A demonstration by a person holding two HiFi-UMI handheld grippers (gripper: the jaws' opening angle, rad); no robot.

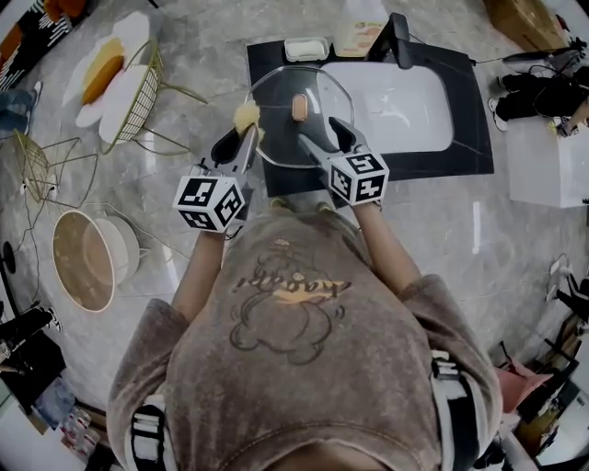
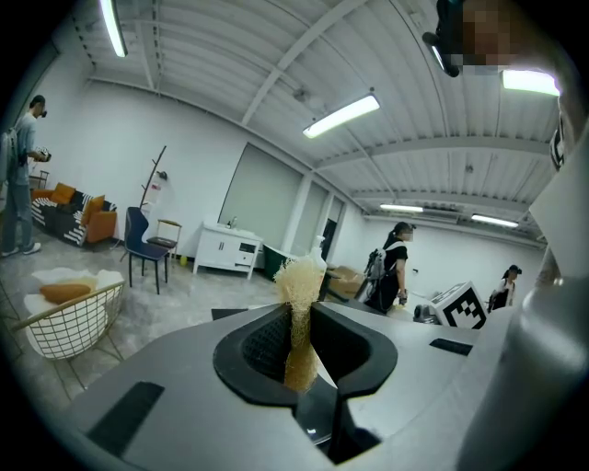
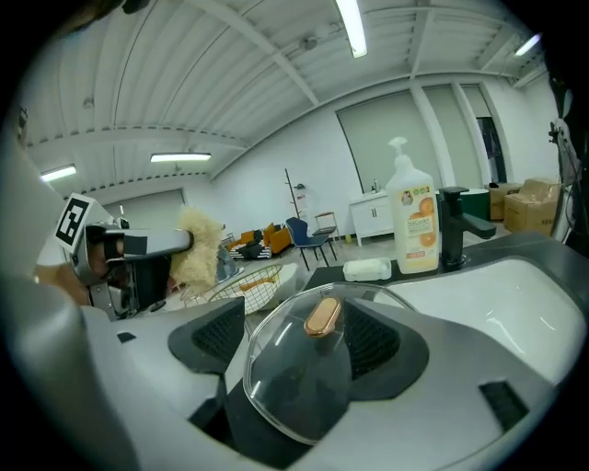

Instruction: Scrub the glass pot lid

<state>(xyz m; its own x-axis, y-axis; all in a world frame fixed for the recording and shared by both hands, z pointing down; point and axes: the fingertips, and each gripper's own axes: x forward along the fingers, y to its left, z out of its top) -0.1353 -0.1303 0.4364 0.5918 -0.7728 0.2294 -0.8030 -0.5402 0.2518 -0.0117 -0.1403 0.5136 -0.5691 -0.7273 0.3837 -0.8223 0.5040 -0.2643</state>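
The glass pot lid with its copper-coloured knob lies over the left rim of the sink. My right gripper stands open, its jaws wide on either side of the lid's near edge without pressing on it. In the right gripper view the lid fills the gap between the two dark pads. My left gripper is shut on a yellow fibrous scrubber, held just left of the lid's rim. The scrubber stands upright, pinched between the jaws.
The white sink basin sits in a black counter. At its back stand a black faucet, a soap bottle and a soap dish. A wire chair and a round basket stand on the floor at left.
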